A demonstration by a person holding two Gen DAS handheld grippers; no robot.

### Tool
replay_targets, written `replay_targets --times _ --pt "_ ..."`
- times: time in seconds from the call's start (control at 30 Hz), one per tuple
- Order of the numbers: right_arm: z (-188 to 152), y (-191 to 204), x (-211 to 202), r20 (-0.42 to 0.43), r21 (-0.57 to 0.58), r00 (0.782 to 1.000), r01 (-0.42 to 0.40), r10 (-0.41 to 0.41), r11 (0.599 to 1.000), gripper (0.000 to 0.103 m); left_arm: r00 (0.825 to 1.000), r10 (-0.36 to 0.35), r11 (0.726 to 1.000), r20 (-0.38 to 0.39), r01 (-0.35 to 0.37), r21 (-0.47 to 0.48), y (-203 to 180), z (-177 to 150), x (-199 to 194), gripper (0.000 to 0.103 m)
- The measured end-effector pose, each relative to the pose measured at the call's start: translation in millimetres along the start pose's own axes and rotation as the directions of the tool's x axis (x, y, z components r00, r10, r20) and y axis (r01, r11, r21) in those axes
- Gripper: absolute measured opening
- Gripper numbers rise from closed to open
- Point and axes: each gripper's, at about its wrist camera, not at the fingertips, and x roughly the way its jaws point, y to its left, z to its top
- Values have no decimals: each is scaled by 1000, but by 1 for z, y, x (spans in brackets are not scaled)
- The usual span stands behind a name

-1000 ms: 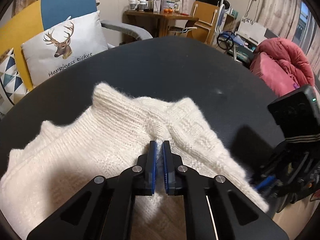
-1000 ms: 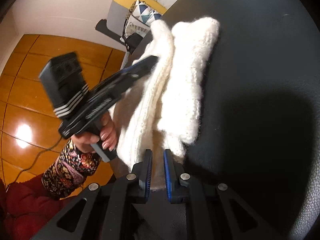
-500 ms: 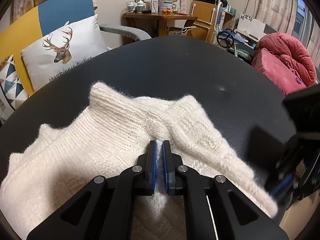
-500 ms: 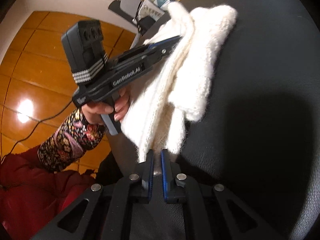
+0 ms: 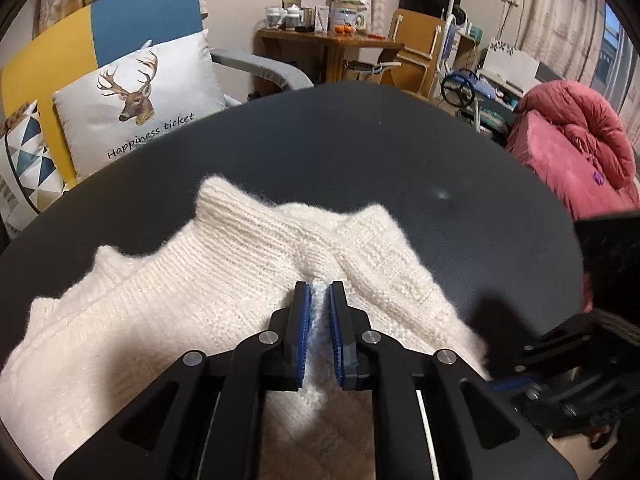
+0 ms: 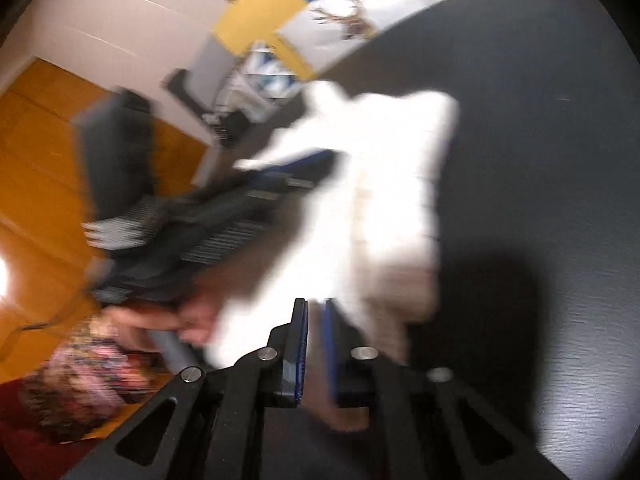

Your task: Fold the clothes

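1. The left gripper (image 5: 319, 292) is seen from its own wrist camera, angled down over a white knitted sweater (image 5: 224, 280). Its blue-padded jaws are opening slightly, and a narrow ridge of knit is seen between them; whether the pads still press on it cannot be told for certain, though wool fills the slot.
2. Directly ahead of the left fingertips, the sweater is bunched into a raised fold, with two fuzzy corners pointing away from the gripper.
3. The rest of the sweater is spread to the left of and beneath this gripper, lying on a dark round table (image 5: 360, 140).
4. Beyond the table's far edge, a white cushion (image 5: 140, 100) printed with a deer is seen to the upper left, and a red quilt (image 5: 576, 136) to the right.
5. The right gripper (image 6: 316, 308) is shown in a heavily blurred picture. Its jaws are drawn together, a thin slot remaining; the near edge of the sweater (image 6: 380, 208) lies just beyond and to the right of the tips, and no cloth can be made out between them.
6. To the left of the right gripper, a hand (image 6: 168, 320) in a patterned sleeve (image 6: 80, 384) is seen holding the other gripper.
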Motion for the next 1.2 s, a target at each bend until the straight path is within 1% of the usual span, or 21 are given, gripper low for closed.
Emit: replay_targets --times 0.1,0.17,0.23,0.3,0.37,0.43,0.5,0.53,0.57,0.67,0.73,0.8,0.87,0.9,0.93,1.0,1.03,1.1,1.13,1.17,1.2 --pt "-8 -16 -10 62 56 998 -17 13 998 0 998 0 1000 64 1 -22 6 2 -19 11" --pt "-14 -22 -14 99 83 995 -32 24 996 0 995 23 999 101 -18 -48 15 -1 -32 11" --pt "-21 -18 -18 125 84 992 -26 15 996 0 992 51 996 116 -42 -82 28 -9 -42 11" --pt "-23 -5 -24 146 25 989 7 -10 1000 2 989 100 989 109 -87 -121 42 -19 -47 11" --pt "-19 22 -32 196 -105 979 81 -59 991 7 984 151 977 99 -134 -167 55 -30 -50 11" --pt "-12 50 -36 253 -225 962 160 -101 961 7 976 199 961 90 -175 -216 67 -42 -53 11" --pt "-4 74 -31 291 -296 945 235 -147 926 7 966 240 941 93 -208 -267 76 -53 -56 11" --pt "4 86 -22 296 -321 936 286 -192 903 7 962 256 931 97 -219 -292 79 -57 -57 11" --pt "12 94 -13 300 -340 929 316 -216 886 7 962 258 926 94 -218 -309 81 -61 -56 12" --pt "33 109 23 273 -384 925 356 -263 852 7 957 278 917 79 -240 -319 84 -71 -47 18" --pt "42 105 47 227 -392 922 382 -314 837 7 955 283 921 92 -243 -305 80 -74 -44 19" --pt "50 97 60 216 -379 909 415 -357 827 7 958 270 923 95 -229 -310 82 -74 -43 20" --pt "57 90 68 219 -353 892 451 -396 820 4 964 249 924 94 -207 -323 86 -75 -42 20" --pt "62 84 67 232 -320 875 482 -425 816 4 967 234 924 101 -189 -333 88 -77 -42 21" --pt "65 76 65 242 -287 865 496 -439 820 1 969 220 924 108 -172 -342 90 -79 -42 21" --pt "69 63 63 246 -238 867 487 -433 840 0 972 204 923 115 -152 -353 92 -82 -45 21" --pt "70 61 62 247 -229 867 487 -434 843 0 973 198 923 119 -144 -357 93 -83 -45 21" --pt "69 63 61 254 -228 860 497 -442 837 0 974 190 922 125 -133 -363 94 -84 -45 21" --pt "69 68 60 253 -237 854 510 -455 827 0 974 186 922 127 -128 -366 95 -85 -45 21" --pt "68 75 58 258 -245 853 511 -453 824 3 975 182 921 129 -123 -370 95 -86 -45 21" --pt "68 83 56 267 -249 857 504 -441 827 4 976 176 921 131 -116 -373 97 -86 -45 21"
